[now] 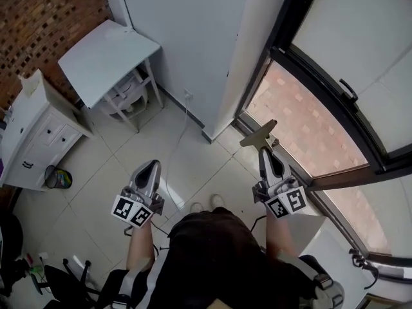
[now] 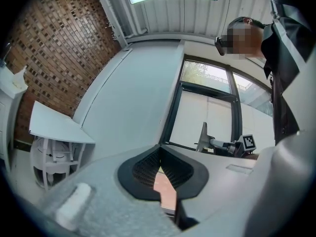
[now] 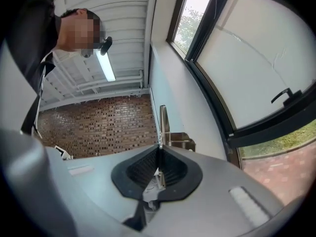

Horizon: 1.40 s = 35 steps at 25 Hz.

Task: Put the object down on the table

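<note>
Two grippers: we hold both well apart from the white table (image 1: 106, 56).
Left gripper (image 1: 151, 165): nearer the table, jaws pressed together, empty.
Right gripper (image 1: 265, 149): clamped on a metal bracket (image 1: 259, 136).

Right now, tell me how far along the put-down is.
Done: the right gripper is shut on the metal object. In hand: it holds the object in the air above the floor beside the window, away from the table. The left gripper is shut with nothing in it. Left: carry the object to the table, set it down, open the jaws.
</note>
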Each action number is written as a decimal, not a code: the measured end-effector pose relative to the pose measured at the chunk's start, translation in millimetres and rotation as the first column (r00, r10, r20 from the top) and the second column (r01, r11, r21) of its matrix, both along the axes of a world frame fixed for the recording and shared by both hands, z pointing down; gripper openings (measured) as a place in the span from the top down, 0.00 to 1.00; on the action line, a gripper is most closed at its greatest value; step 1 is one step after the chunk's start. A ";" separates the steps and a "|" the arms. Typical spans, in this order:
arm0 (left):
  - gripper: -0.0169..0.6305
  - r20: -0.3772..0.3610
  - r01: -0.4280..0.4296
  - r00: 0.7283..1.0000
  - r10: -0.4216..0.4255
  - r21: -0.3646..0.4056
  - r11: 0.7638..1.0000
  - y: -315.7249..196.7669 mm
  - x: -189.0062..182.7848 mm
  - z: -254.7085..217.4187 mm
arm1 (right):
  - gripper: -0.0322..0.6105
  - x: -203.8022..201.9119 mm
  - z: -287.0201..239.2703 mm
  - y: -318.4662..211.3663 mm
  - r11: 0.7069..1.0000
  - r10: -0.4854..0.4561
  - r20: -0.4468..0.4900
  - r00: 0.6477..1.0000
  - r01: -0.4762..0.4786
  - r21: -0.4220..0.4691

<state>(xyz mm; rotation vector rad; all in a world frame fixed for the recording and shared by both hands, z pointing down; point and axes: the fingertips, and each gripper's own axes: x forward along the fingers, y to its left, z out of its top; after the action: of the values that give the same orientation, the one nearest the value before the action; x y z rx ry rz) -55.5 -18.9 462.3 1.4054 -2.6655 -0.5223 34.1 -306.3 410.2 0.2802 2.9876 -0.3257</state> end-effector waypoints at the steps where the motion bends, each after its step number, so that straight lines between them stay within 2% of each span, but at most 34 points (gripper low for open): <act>1: 0.98 0.000 0.005 1.000 -0.005 -0.003 1.000 -1.0 0.5 -0.3 | 0.95 -6.1 -2.1 -1.8 1.000 -0.011 0.010 1.000 0.011 -0.002; 8: 0.98 0.008 0.127 0.992 -0.127 -0.007 0.992 1.2 -2.6 -10.5 | 0.95 -44.4 -6.3 -11.0 0.993 -0.122 0.017 0.992 0.122 -0.005; 13: 0.98 0.049 0.179 0.983 -0.175 -0.115 0.977 -9.3 4.6 -4.6 | 0.95 -63.3 -0.5 -14.1 0.981 -0.193 -0.003 0.981 0.193 -0.014; 16: 0.98 0.050 0.237 0.971 -0.232 -0.132 0.963 3.4 9.1 -2.5 | 0.95 -76.6 3.8 -6.7 0.969 -0.245 -0.003 0.970 0.245 -0.032; 19: 0.98 0.053 0.309 0.951 -0.305 -0.151 0.939 21.5 13.9 -2.4 | 0.95 -84.3 5.6 4.2 0.954 -0.298 -0.005 0.955 0.298 -0.033; 22: 0.98 0.042 0.384 0.923 -0.382 -0.136 0.913 31.8 24.5 -2.5 | 0.95 -87.9 9.2 9.6 0.933 -0.360 -0.011 0.933 0.360 -0.031; 27: 0.98 0.056 0.534 0.845 -0.532 -0.136 0.834 46.2 44.8 -2.1 | 0.95 -96.6 18.9 13.9 0.894 -0.447 -0.026 0.894 0.446 -0.044; 29: 0.98 0.046 0.568 0.822 -0.567 -0.128 0.813 53.6 52.0 0.4 | 0.95 -99.1 21.3 19.3 0.881 -0.472 -0.028 0.881 0.470 -0.045; 32: 0.98 0.030 0.590 0.806 -0.592 -0.127 0.797 60.7 56.3 4.1 | 0.95 -103.7 26.2 25.7 0.870 -0.491 -0.033 0.870 0.489 -0.064; 35: 0.98 0.019 0.597 0.801 -0.598 -0.088 0.797 65.1 51.2 -0.3 | 0.95 -113.9 31.2 31.5 0.862 -0.504 -0.044 0.862 0.500 -0.078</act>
<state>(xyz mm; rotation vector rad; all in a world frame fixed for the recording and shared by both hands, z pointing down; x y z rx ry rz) -4.4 46.3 462.0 0.4935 -3.0515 -0.4310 -79.9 -274.8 441.4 1.0701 2.9063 -0.4833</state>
